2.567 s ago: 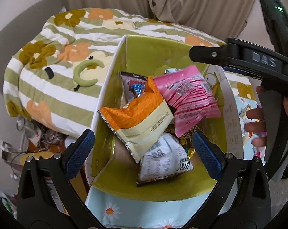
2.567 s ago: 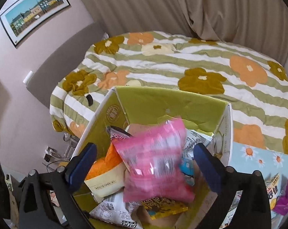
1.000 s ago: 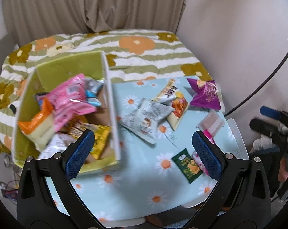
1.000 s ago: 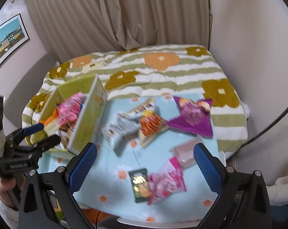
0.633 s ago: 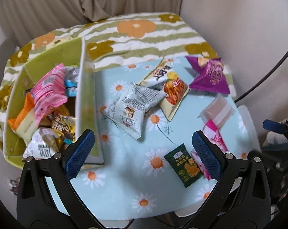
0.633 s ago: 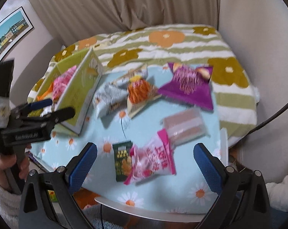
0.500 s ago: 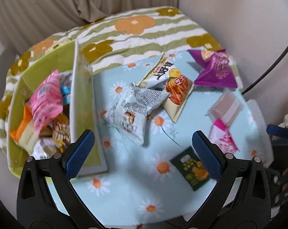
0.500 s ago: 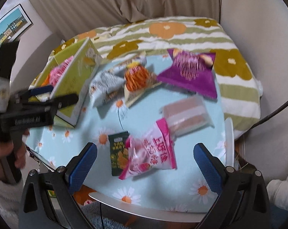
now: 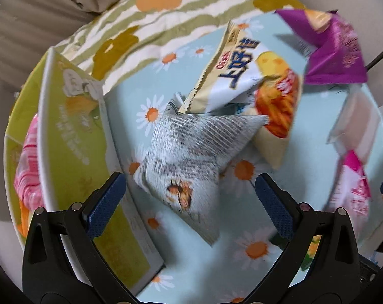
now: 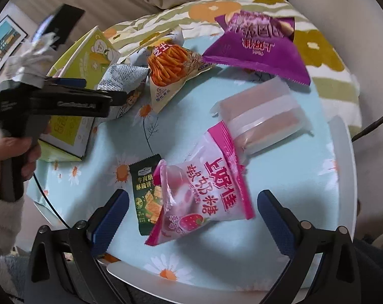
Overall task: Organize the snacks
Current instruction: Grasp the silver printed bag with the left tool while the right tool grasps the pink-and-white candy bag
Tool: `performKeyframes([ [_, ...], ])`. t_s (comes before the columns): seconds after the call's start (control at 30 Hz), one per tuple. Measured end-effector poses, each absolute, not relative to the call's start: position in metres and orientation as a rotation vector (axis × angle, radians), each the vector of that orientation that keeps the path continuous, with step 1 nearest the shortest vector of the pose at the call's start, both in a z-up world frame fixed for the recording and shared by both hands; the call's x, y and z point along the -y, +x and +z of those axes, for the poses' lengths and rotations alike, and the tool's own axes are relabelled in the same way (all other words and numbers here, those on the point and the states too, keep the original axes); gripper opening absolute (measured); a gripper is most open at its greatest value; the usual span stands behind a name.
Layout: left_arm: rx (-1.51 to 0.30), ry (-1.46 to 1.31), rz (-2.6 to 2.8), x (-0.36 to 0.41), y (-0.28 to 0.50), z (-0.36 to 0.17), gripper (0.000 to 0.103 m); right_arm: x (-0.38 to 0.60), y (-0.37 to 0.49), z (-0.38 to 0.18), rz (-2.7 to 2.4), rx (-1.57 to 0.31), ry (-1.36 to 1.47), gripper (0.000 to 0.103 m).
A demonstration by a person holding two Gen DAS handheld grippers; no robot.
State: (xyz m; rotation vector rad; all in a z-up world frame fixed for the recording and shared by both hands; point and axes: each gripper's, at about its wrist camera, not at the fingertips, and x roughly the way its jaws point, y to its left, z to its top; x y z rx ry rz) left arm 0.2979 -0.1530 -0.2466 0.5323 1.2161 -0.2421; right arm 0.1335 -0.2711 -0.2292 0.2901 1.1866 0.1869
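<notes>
Both jaws wide: left gripper (image 9: 190, 197) over grey snack bag (image 9: 189, 152) beside box (image 9: 72, 131); right gripper (image 10: 191, 211) over pink candy bag (image 10: 204, 197).

The left gripper (image 9: 190, 197) hangs with its jaws spread wide, nothing between the blue pads (image 9: 104, 204). Seen from the right wrist, it (image 10: 115, 98) reaches in level from the left, its pistol handle gripped by the left hand (image 10: 16, 152) in a fuzzy pale sleeve. The right gripper (image 10: 192, 211) is likewise spread wide and holds nothing.
</notes>
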Motion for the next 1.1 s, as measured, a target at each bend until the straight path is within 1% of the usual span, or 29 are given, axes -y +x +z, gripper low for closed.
performKeyframes([
  [0.13, -1.240, 0.583, -0.263, 0.160, 0.310, -0.261, 0.101, 0.265, 0.137, -0.235, 0.166, -1.196, 0.245, 0.101],
  [0.17, -1.252, 0.586, -0.267, 0.160, 0.313, -0.265, 0.100, 0.262, 0.138, -0.237, 0.159, -1.198, 0.231, 0.101],
  [0.23, -1.274, 0.592, -0.276, 0.162, 0.317, -0.272, 0.089, 0.259, 0.140, -0.240, 0.148, -1.202, 0.209, 0.101],
  [0.27, -1.285, 0.595, -0.280, 0.162, 0.319, -0.277, 0.081, 0.257, 0.141, -0.241, 0.144, -1.205, 0.203, 0.101],
  [0.3, -1.287, 0.609, -0.277, 0.162, 0.320, -0.281, 0.078, 0.256, 0.142, -0.243, 0.138, -1.207, 0.199, 0.101],
  [0.37, -1.273, 0.628, -0.281, 0.162, 0.321, -0.283, 0.074, 0.255, 0.142, -0.245, 0.124, -1.212, 0.190, 0.101],
  [0.4, -1.268, 0.630, -0.287, 0.161, 0.321, -0.282, 0.069, 0.255, 0.142, -0.247, 0.118, -1.213, 0.190, 0.101],
  [0.5, -1.255, 0.633, -0.299, 0.160, 0.319, -0.281, 0.064, 0.256, 0.142, -0.250, 0.110, -1.216, 0.192, 0.101],
  [0.8, -1.264, 0.621, -0.304, 0.155, 0.292, -0.278, 0.061, 0.254, 0.143, -0.264, 0.137, -1.231, 0.124, 0.100],
  [0.87, -1.269, 0.612, -0.306, 0.154, 0.284, -0.277, 0.061, 0.250, 0.144, -0.267, 0.149, -1.232, 0.109, 0.095],
  [1.0, -1.270, 0.610, -0.311, 0.152, 0.266, -0.277, 0.058, 0.244, 0.143, -0.268, 0.175, -1.222, 0.067, 0.091],
  [1.1, -1.265, 0.601, -0.318, 0.151, 0.255, -0.277, 0.055, 0.234, 0.141, -0.268, 0.187, -1.214, 0.028, 0.085],
])
